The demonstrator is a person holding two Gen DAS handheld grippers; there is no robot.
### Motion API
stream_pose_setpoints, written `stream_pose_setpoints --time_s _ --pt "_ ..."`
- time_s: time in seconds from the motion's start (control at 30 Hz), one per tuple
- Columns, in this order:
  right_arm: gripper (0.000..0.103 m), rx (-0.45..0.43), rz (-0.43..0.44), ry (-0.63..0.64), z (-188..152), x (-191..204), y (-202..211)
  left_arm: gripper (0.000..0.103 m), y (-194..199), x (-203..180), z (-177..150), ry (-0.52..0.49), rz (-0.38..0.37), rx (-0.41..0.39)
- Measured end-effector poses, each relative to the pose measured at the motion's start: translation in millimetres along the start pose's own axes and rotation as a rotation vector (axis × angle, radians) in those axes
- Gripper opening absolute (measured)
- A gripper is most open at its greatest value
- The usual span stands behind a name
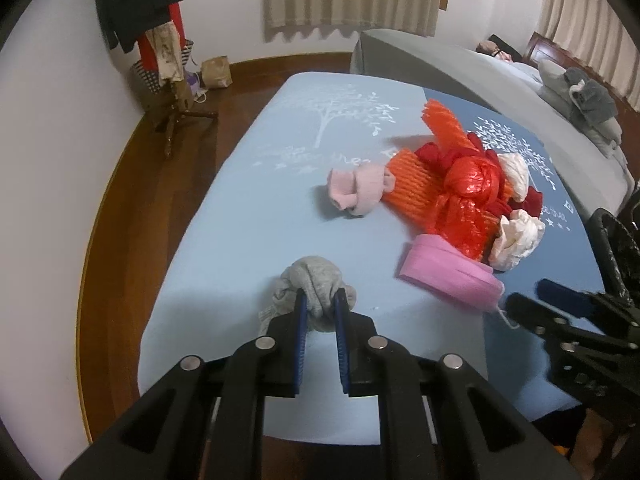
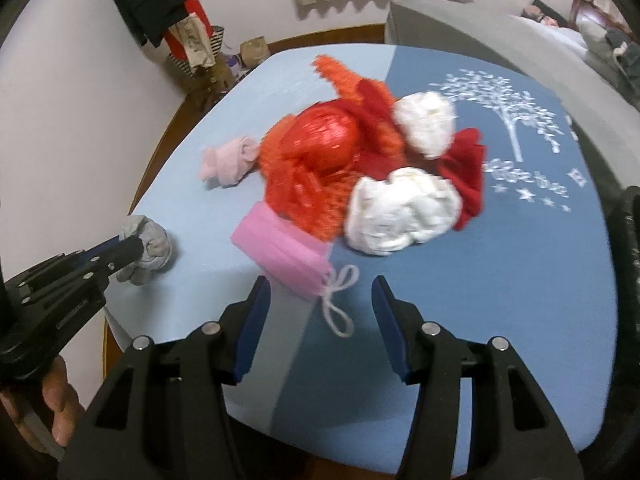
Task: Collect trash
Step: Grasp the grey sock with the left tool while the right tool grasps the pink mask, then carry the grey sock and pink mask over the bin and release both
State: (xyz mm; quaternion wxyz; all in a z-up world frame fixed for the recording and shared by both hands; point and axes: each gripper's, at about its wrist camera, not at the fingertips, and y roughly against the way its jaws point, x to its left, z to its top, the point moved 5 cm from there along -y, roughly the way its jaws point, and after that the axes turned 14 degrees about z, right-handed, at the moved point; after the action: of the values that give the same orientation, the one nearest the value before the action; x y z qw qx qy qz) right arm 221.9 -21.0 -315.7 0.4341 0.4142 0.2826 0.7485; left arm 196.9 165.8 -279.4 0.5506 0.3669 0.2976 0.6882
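— While I hold both tools over the table (image 1: 224, 216), what do you make of my left gripper (image 1: 320, 308)?

— Its jaws are narrow and pinched on a balled grey sock (image 1: 310, 286), which sits on the pale blue cloth near the table's front-left edge. In the right wrist view that same sock (image 2: 154, 248) shows at nine o'clock, with the left gripper's (image 2: 134, 246) tip on it and a hand (image 2: 48, 404) gripping its handle at the lower left.

— And my right gripper (image 2: 320, 292)?

— About half spread, with nothing between the pads. It hangs just above the cloth where the pale blue meets the darker blue. The white ear loop (image 2: 340, 300) of a pink face mask (image 2: 280, 250) lies between its fingertips, not touched as far as I can see. In the left wrist view the right gripper (image 1: 532, 300) comes in at four o'clock, just beside that mask (image 1: 448, 276).

— Where is the rest of the trash?

— Piled at the table's middle, at twelve o'clock from the right gripper: orange foam netting (image 2: 320, 196), a crinkled red plastic bag (image 2: 324, 136), two crumpled white tissues (image 2: 400, 212), red cloth (image 2: 464, 168). A rolled pink sock (image 2: 228, 160) lies at the pile's left edge, touching the netting. The right view is blurred.
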Motion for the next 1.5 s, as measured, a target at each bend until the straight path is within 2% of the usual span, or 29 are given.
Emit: stream_pose_setpoints --time_s 0.3,0.4,0.47,0.57,1.1,1.5 --pt "0.044 0.042 -0.01 0.007 -0.1 -0.4 -28.2 0.014 -8.0 -2.3 -6.5 0.001 -0.025 0.013" --pt "0.03 0.063 0.0 0.006 -2.4 -2.0 -32.8 0.014 -9.0 -2.3 -8.2 0.002 -0.027 0.017" --pt "0.013 0.074 0.008 0.003 -3.9 -2.5 -35.2 0.014 -8.8 -3.4 -8.9 0.001 -0.027 0.02" --pt "0.006 0.078 0.028 0.002 -5.0 -3.0 -33.3 0.013 -6.6 -4.7 -9.8 -0.002 -0.025 0.021" --pt "0.003 -0.024 0.069 0.016 8.3 5.1 35.2 0.013 24.1 -22.3 -3.6 -0.017 -0.014 -0.014" --pt "0.003 -0.114 0.061 0.012 8.9 -11.9 100.3 0.013 58.7 -52.4 -4.1 -0.052 -0.005 -0.037"
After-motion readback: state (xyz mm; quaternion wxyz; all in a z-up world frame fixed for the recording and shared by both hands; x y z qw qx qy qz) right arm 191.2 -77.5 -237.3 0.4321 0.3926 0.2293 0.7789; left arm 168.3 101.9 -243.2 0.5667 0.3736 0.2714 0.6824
